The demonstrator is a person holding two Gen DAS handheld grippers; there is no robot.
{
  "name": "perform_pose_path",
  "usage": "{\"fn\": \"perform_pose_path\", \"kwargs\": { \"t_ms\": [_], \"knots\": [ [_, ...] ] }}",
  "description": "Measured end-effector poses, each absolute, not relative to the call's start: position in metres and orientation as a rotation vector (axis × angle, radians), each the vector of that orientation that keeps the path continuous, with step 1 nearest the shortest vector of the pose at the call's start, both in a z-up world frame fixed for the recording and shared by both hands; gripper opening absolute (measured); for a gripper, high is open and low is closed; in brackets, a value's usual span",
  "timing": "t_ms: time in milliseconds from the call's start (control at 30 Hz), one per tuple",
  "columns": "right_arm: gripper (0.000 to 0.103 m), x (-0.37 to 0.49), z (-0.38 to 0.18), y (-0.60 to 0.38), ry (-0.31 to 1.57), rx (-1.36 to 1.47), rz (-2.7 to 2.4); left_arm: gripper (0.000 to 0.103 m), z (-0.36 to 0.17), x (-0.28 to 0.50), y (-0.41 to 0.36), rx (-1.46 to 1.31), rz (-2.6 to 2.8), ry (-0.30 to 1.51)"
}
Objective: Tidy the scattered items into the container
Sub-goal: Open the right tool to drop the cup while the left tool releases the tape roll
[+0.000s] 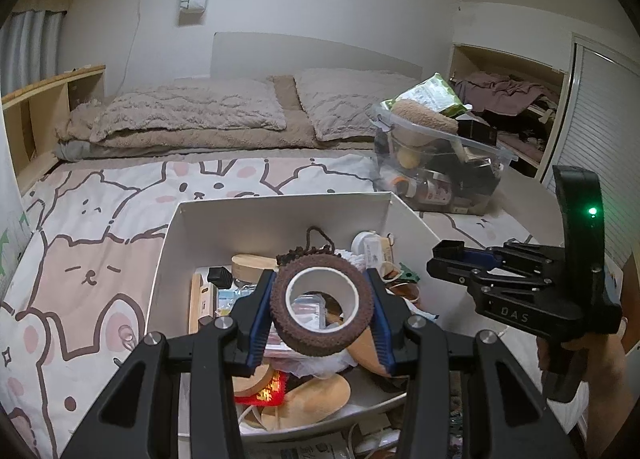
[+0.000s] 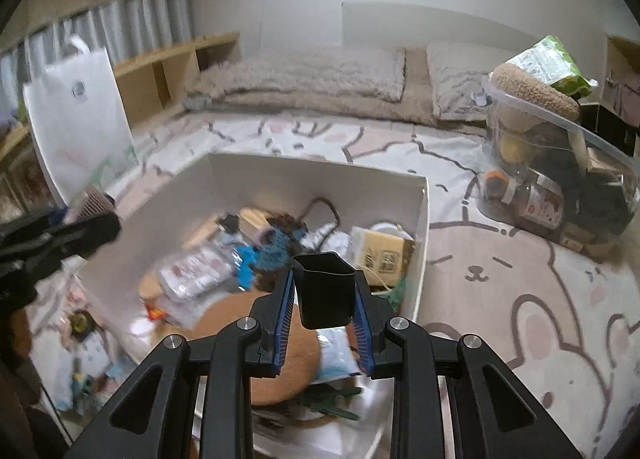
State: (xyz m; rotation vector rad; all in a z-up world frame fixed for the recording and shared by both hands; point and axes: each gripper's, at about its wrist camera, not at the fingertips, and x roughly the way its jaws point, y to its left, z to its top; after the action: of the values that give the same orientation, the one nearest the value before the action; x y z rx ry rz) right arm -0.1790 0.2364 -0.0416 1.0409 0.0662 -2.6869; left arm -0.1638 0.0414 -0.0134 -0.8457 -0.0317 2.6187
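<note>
A white open box (image 1: 280, 206) sits on the bed with several small items inside. My left gripper (image 1: 320, 313) is shut on a brown roll of tape (image 1: 320, 309) with a white core, held above the box's near half. In the same view my right gripper (image 1: 450, 259) comes in from the right at the box's right rim, a black piece between its jaws. The right wrist view shows my right gripper (image 2: 324, 295) shut on a small black cup-shaped cap (image 2: 324, 289) over the white box (image 2: 320, 173). The left gripper's fingers (image 2: 92, 229) hold the brown roll (image 2: 94, 203) at the left.
A clear plastic tub (image 1: 436, 167) piled with jars, a plush piece and a green packet stands on the bed at the back right. Two grey pillows (image 1: 192, 111) lie by the headboard. A white paper bag (image 2: 80, 115) leans at the bed's left side. Loose items lie on the floor near the box.
</note>
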Motion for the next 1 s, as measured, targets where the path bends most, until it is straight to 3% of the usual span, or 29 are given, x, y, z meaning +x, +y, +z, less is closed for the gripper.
{"fn": "perform_pose_path", "kwargs": {
  "t_ms": [367,433,467,500,567,633,1000],
  "knots": [
    [0.029,-0.199,-0.06,0.228,0.352,1.283,-2.653,0.043,-0.032,-0.178,0.033,-0.91,2.611,-0.06],
    [0.04,-0.2,-0.059,0.228,0.353,1.29,-2.644,0.043,-0.035,-0.179,0.032,-0.92,2.608,-0.065],
    [0.065,-0.199,-0.058,0.228,0.344,1.286,-2.643,0.043,-0.036,-0.18,0.031,-0.925,2.608,-0.067],
    [0.078,-0.198,-0.056,0.227,0.316,1.26,-2.619,0.043,-0.037,-0.181,0.03,-0.93,2.607,-0.071],
    [0.083,-0.194,-0.053,0.223,0.31,1.239,-2.624,0.043,-0.039,-0.182,0.028,-0.937,2.604,-0.081],
    [0.083,-0.189,-0.048,0.219,0.329,1.203,-2.646,0.043,-0.041,-0.184,0.026,-0.943,2.599,-0.095],
    [0.083,-0.147,-0.028,0.211,0.042,0.975,-2.64,0.043,-0.041,-0.194,0.02,-0.993,2.572,-0.133]
  ]
}}
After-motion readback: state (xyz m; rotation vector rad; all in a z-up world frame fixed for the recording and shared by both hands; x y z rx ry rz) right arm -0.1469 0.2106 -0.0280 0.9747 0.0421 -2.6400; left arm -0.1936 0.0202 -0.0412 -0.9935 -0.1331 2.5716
